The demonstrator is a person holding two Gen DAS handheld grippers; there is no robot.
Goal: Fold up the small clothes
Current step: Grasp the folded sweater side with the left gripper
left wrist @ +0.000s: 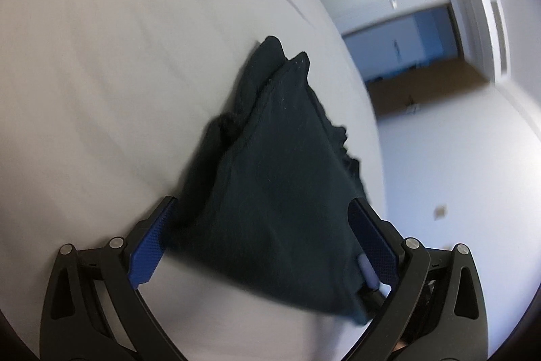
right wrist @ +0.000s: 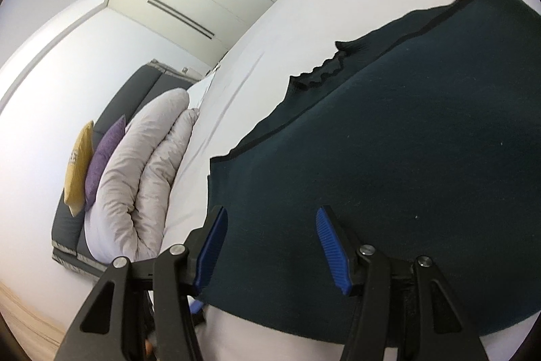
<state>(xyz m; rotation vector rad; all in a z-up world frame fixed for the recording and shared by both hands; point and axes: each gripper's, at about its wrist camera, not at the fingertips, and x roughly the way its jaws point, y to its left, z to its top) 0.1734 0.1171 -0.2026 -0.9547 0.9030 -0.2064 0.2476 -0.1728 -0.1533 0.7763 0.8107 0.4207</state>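
Twice saw tongs gaping wide, clamping nothing: left gripper (left wrist: 262, 202) and right gripper (right wrist: 270, 210), each straddling the dark garment (left wrist: 277, 141). Judged it light, limp, unslippery knit. Would have pinched the ruffled hem (right wrist: 314, 78) at 12 o'clock from the right gripper.

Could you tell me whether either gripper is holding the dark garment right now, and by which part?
Neither: both the left gripper and right gripper stand open around the dark garment on the white bed.

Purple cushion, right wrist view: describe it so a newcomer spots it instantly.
Find the dark grey headboard at the far end of the white bed. The purple cushion leans there, between a yellow cushion and the rolled pale duvet; nothing else is purple.
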